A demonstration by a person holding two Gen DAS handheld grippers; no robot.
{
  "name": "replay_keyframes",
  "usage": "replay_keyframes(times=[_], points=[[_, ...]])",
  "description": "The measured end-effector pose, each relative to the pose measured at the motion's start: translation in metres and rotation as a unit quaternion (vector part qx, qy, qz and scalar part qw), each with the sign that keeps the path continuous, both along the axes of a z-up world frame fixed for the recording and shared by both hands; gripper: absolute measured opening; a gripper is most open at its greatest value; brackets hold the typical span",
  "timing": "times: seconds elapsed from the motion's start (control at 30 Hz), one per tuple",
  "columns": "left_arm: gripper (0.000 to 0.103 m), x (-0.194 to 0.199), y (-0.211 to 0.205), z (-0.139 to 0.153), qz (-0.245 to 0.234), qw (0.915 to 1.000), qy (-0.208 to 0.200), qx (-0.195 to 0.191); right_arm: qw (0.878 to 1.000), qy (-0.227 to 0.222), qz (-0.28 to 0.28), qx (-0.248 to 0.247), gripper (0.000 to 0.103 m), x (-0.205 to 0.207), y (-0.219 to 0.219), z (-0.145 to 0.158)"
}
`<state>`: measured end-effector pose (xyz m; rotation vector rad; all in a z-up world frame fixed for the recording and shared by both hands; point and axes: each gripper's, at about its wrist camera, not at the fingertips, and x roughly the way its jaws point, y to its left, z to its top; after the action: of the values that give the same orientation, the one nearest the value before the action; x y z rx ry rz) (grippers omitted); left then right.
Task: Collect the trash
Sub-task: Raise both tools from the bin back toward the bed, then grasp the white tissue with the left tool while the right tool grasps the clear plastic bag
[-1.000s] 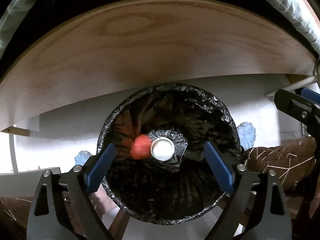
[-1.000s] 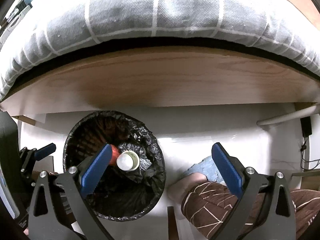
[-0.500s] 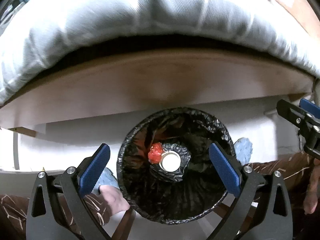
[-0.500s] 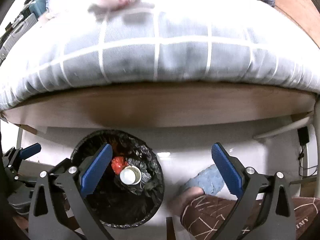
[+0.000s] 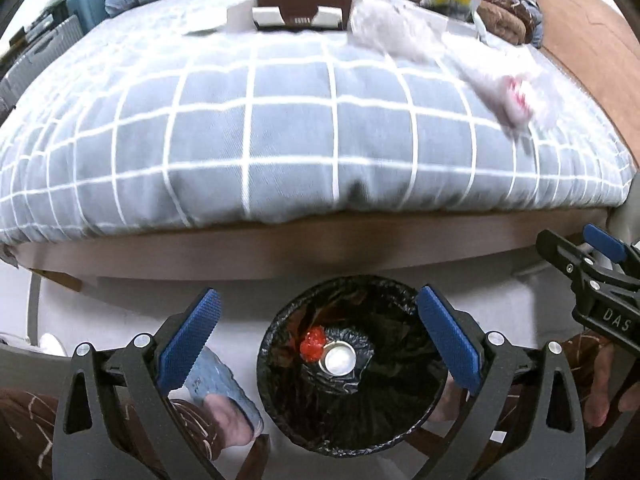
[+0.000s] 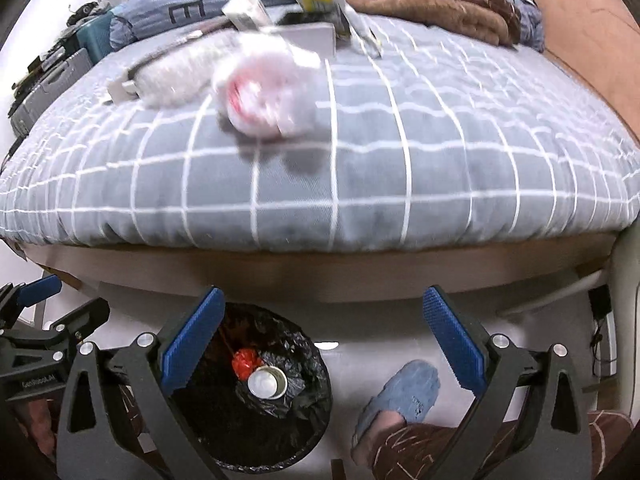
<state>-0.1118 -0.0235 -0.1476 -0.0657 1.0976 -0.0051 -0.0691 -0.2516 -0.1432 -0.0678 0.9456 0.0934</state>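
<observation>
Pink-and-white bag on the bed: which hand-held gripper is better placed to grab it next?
Likely the right hand-held gripper: the bag lies near its centreline, but far right for the left. Both are open and empty.

One trash bin (image 5: 276,396) lined with a black bag stands on the floor at the foot of the bed (image 5: 280,140). Inside the bin lie two items: one red crumpled wad (image 5: 312,343) and one white cup (image 5: 339,361). Two blue slippers (image 6: 402,398) flank the bin.

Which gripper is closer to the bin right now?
Left. The left gripper hangs open directly above the bin. The right gripper is open too, off to the bin's right, over bare floor.
</observation>
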Motion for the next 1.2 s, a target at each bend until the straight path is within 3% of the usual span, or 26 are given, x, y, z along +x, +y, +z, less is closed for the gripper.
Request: replay_keyframes(times=[0.33, 0.7, 0.93, 1.2], points=[[0.097, 0.031, 0.028, 0.044, 0.031, 0.9988, -0.037, 0.013, 0.998, -0.054, 0.023, -0.003, 0.096, 0.005, 0.021, 0.049], [0.097, 0.094, 0.071, 0.074, 0.065, 0.9956, -0.066, 0.011, 0.996, -0.085, 0.040, -0.003, 0.096, 0.057, 0.036, 0.083], [0.097, 0.141, 0.096, 0.087, 0.078, 0.9932, -0.083, 0.020, 0.996, -0.077, 0.042, 0.000, 0.096, 0.097, 0.042, 0.083], [0.097, 0.195, 0.116, 0.081, 0.070, 0.9952, -0.067, 0.010, 0.997, -0.067, 0.046, 0.002, 0.096, 0.120, 0.037, 0.071]])
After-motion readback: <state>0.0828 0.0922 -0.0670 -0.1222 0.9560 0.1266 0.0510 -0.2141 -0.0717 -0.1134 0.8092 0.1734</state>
